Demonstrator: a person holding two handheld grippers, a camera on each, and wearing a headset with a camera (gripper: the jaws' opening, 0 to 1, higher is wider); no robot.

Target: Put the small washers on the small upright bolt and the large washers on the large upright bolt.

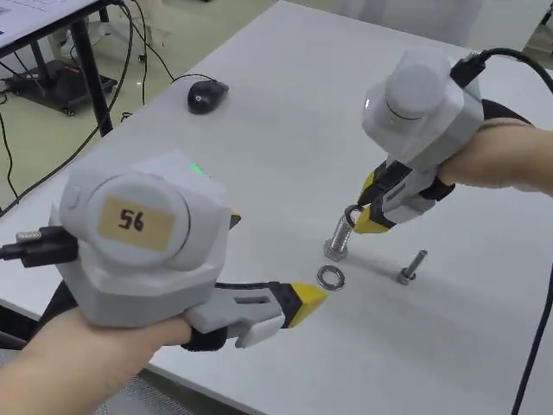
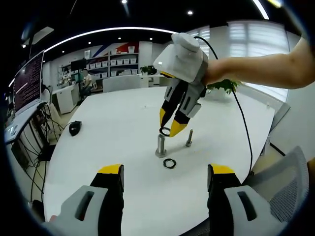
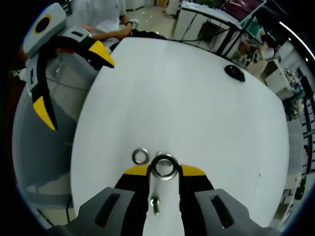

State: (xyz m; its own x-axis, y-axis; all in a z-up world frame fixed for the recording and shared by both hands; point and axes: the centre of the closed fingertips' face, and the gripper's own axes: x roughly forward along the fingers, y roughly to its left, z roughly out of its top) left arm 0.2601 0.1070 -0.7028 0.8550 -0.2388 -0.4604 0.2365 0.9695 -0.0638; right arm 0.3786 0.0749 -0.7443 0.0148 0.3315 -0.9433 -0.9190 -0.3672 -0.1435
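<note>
Left gripper [image 3: 76, 86] gaped empty; mouse [image 1: 207, 95] lay upper left; right gripper [image 1: 367, 216] pinched 1 shiny washer [image 3: 164, 166] just above large bolt [image 1: 340, 238].

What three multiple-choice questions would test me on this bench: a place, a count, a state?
1. Where does the loose washer lie? A) on the table beside the large bolt B) on the floor C) on a chair
2. How many upright bolts stand on the table? A) one B) two C) four
3. The left gripper is: A) open B) shut on a washer C) shut on a bolt
Answers: 1A, it lies flat by the bolt's base; 2B, one large, one small bolt; 3A, its yellow tips stand apart.
</note>
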